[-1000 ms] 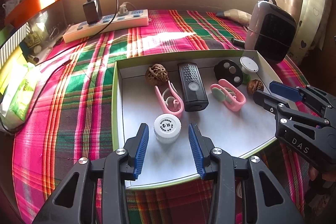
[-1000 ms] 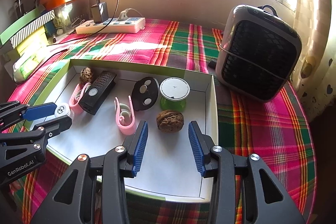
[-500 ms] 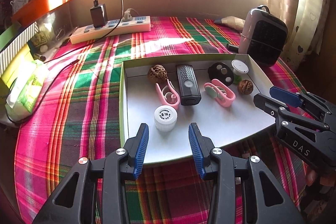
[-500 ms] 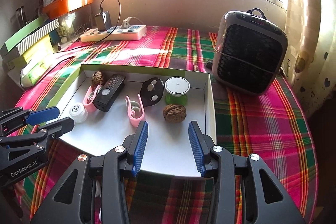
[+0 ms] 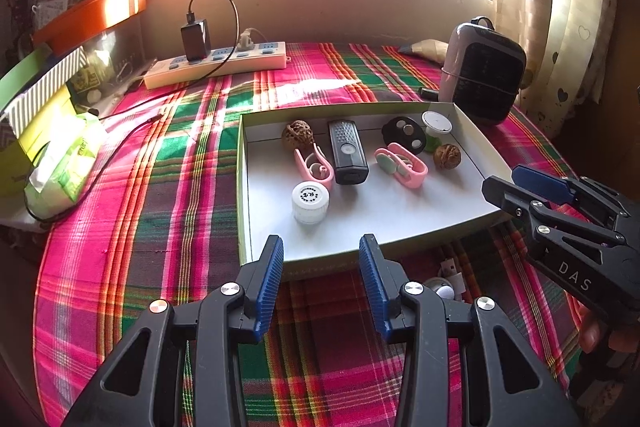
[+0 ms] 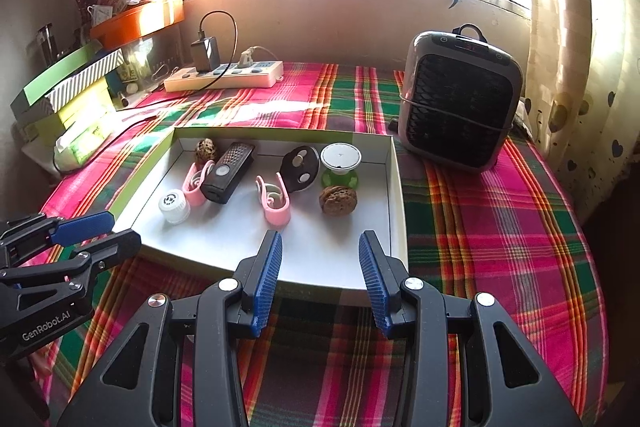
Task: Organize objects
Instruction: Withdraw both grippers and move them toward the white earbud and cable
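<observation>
A shallow white box with a green rim (image 5: 242, 187) (image 6: 398, 195) lies on the plaid cloth. It holds a white cap (image 5: 310, 199) (image 6: 173, 203), a black remote (image 5: 347, 157) (image 6: 228, 171), two pink clips (image 5: 314, 165) (image 6: 274, 201), two walnuts (image 5: 447, 156) (image 6: 338, 200), a black oval piece (image 5: 404, 135) and a white-and-green spool (image 6: 340, 165). My left gripper (image 5: 320, 247) (image 6: 116, 231) hovers open and empty at the box's near left edge. My right gripper (image 6: 320, 243) (image 5: 508, 183) stands open and empty over the near right edge.
A grey heater (image 6: 460, 107) stands right of the box. A power strip with a charger (image 5: 216, 65) lies at the back. Stacked boxes and a tissue pack (image 5: 64, 167) crowd the left edge. A small white item (image 5: 444, 287) lies on the cloth before the box.
Both grippers have drawn back from inside the box toward its near edge and lifted slightly. Their jaws kept the same width. Nothing in the box moved.
</observation>
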The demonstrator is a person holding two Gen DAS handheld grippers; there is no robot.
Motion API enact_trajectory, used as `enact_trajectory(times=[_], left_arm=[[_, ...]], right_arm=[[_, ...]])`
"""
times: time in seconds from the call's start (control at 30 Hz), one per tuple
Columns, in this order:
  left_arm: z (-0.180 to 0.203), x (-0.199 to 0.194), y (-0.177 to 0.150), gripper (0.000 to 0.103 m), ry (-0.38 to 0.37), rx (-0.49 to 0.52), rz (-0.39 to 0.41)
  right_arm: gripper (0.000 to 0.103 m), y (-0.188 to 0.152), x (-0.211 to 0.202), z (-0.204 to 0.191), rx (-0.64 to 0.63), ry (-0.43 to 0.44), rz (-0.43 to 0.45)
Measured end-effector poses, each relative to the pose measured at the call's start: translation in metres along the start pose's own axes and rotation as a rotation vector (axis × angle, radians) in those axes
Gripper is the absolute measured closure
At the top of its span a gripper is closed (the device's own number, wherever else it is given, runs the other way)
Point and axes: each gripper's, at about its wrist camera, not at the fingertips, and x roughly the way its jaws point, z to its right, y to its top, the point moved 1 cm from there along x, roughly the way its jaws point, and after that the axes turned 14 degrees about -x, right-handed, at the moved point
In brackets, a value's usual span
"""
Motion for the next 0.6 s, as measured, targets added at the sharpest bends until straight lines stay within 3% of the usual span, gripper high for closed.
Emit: enact_trajectory(times=[0.6], left_arm=[[-0.014,-0.005,-0.033,0.065,-0.009,-0.031,-0.037]], right_arm=[[0.062,-0.029,-0.012,-0.012,0.017,0.005,-0.017]])
